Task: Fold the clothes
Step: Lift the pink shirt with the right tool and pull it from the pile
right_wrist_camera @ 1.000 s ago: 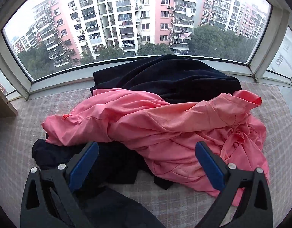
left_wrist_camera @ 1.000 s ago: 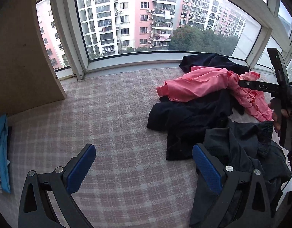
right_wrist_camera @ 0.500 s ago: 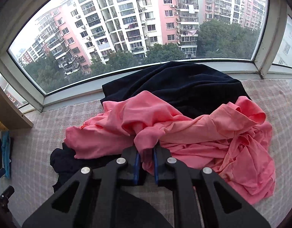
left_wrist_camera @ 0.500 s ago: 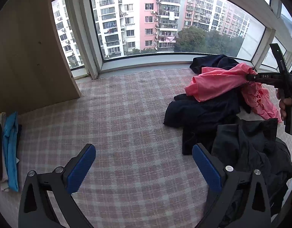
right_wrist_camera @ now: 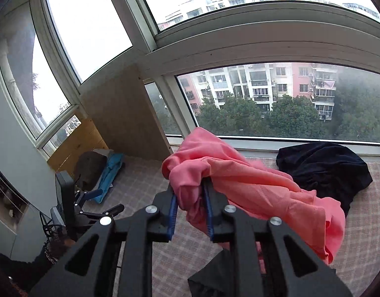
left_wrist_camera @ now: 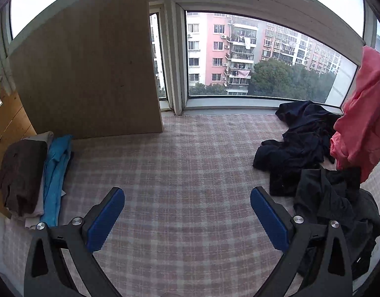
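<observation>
My right gripper (right_wrist_camera: 190,193) is shut on a pink garment (right_wrist_camera: 251,180) and holds it up off the checked mat; the cloth hangs down to the right. In the left wrist view the pink garment (left_wrist_camera: 363,113) hangs at the far right, above a heap of dark clothes (left_wrist_camera: 303,141). My left gripper (left_wrist_camera: 187,212) is open and empty, low over the bare middle of the mat (left_wrist_camera: 190,163). It also shows at the left in the right wrist view (right_wrist_camera: 96,203).
A stack of folded clothes, brown, grey and blue (left_wrist_camera: 34,173), lies at the mat's left edge by a wooden panel (left_wrist_camera: 91,74). A black garment (right_wrist_camera: 323,168) lies by the window. More dark clothes (left_wrist_camera: 338,212) lie at the near right.
My right gripper closed on the pink garment and lifted it up off the heap. My left gripper swung left, bringing the folded stack into view.
</observation>
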A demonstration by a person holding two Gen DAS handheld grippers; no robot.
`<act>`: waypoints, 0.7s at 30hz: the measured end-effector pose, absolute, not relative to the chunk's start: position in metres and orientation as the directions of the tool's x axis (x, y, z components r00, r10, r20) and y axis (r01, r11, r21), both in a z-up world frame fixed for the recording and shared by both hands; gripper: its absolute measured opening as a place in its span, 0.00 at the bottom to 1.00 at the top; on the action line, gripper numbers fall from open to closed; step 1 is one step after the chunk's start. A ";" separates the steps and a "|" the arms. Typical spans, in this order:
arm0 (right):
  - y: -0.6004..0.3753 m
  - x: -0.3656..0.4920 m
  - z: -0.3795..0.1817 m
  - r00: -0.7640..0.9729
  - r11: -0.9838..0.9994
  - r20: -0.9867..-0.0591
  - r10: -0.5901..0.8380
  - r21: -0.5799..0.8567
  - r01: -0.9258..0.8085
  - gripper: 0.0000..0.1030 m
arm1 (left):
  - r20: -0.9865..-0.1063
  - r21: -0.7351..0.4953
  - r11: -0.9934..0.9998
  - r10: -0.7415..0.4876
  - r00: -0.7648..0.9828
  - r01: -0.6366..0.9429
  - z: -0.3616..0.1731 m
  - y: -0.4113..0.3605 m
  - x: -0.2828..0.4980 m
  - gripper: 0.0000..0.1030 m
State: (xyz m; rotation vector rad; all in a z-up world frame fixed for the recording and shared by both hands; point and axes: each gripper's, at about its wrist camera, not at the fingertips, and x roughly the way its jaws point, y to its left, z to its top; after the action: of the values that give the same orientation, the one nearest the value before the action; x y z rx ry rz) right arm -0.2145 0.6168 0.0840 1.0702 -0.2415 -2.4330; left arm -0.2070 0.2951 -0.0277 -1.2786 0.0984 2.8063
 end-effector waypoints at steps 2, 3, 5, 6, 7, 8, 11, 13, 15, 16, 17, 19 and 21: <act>0.589 -0.214 0.052 -0.477 -0.866 -0.731 -0.488 0.339 0.366 0.48 | -0.749 0.050 -0.997 -0.004 -0.663 -0.052 -0.023 0.276 -0.193 0.99; 0.576 -0.213 0.036 -0.419 -0.862 -0.767 -0.486 0.341 0.376 0.48 | -0.750 0.052 -0.998 -0.010 -0.661 -0.044 -0.022 0.268 -0.188 0.99; 0.578 -0.207 0.012 -0.388 -0.872 -0.794 -0.467 0.343 0.349 0.48 | -0.762 0.054 -0.997 -0.006 -0.647 -0.054 -0.028 0.259 -0.180 0.99; 0.595 -0.201 0.001 -0.425 -0.898 -0.797 -0.430 0.326 0.296 0.48 | -0.772 0.056 -0.996 -0.004 -0.635 -0.063 -0.033 0.257 -0.178 0.99; 0.608 -0.199 -0.010 -0.458 -0.927 -0.808 -0.370 0.286 0.245 0.48 | -0.782 0.054 -0.995 0.009 -0.623 -0.082 -0.040 0.260 -0.177 0.99; 0.619 -0.197 -0.022 -0.480 -0.956 -0.828 -0.289 0.223 0.192 0.48 | -0.792 0.050 -0.993 0.024 -0.610 -0.104 -0.047 0.264 -0.176 0.99; 0.647 -0.200 -0.057 -0.459 -0.993 -0.882 -0.110 0.078 0.088 0.48 | -0.816 0.026 -0.981 0.092 -0.571 -0.194 -0.075 0.285 -0.179 0.99; 0.643 -0.204 -0.076 -0.433 -0.991 -0.893 -0.124 0.087 0.104 0.48 | -0.832 0.015 -0.969 0.126 -0.541 -0.248 -0.096 0.304 -0.181 0.99; 0.640 -0.208 -0.095 -0.406 -0.988 -0.903 -0.137 0.096 0.120 0.48 | -0.845 0.008 -0.956 0.150 -0.512 -0.294 -0.117 0.326 -0.184 0.99; 0.638 -0.211 -0.105 -0.393 -0.987 -0.908 -0.144 0.101 0.128 0.48 | -0.848 0.000 -0.945 0.173 -0.501 -0.326 -0.125 0.337 -0.184 0.99; 0.636 -0.213 -0.114 -0.380 -0.985 -0.913 -0.150 0.106 0.134 0.48 | -0.849 -0.011 -0.933 0.199 -0.489 -0.361 -0.132 0.348 -0.184 0.99; 0.633 -0.226 -0.123 -0.367 -0.984 -0.916 -0.164 0.124 0.131 0.48 | -0.851 0.001 -0.908 0.220 -0.477 -0.419 -0.142 0.370 -0.187 0.99; 0.629 -0.239 -0.132 -0.354 -0.982 -0.918 -0.177 0.141 0.126 0.48 | -0.852 0.063 -0.898 0.179 -0.492 -0.435 -0.150 0.388 -0.195 0.99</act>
State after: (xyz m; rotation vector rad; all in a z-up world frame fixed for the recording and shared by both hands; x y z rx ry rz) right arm -0.2390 0.6294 -0.1319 1.6653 -0.0672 -2.4423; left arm -0.1946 0.3881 -0.1496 -1.3293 0.3845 2.4103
